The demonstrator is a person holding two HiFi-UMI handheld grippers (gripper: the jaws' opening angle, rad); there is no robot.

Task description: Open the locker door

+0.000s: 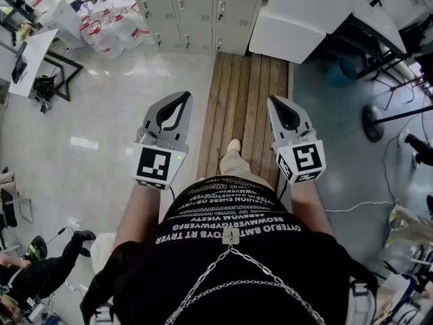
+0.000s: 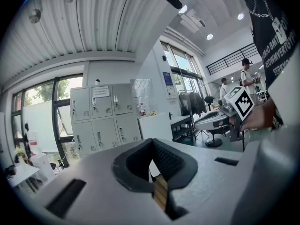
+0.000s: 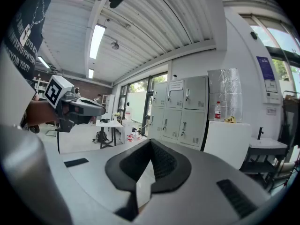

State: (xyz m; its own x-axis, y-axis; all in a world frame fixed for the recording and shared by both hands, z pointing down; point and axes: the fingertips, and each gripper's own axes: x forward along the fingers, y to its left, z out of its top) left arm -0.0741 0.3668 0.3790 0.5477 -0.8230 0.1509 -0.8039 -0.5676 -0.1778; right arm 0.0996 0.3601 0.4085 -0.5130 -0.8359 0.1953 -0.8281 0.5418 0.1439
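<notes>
A bank of grey lockers stands some way ahead, its doors closed; it also shows in the left gripper view as lockers and in the right gripper view as lockers. My left gripper is held out at waist height, shut, with nothing in it. Level with it on the other side, my right gripper is shut and empty too. Both point toward the lockers and are well short of them. In its own view the left gripper has its jaws together, as does the right gripper.
A wooden plank strip runs under my feet toward the lockers. A white cabinet stands right of them, water jugs and a table to the left. A stand base and cables lie at right. A person sits at lower left.
</notes>
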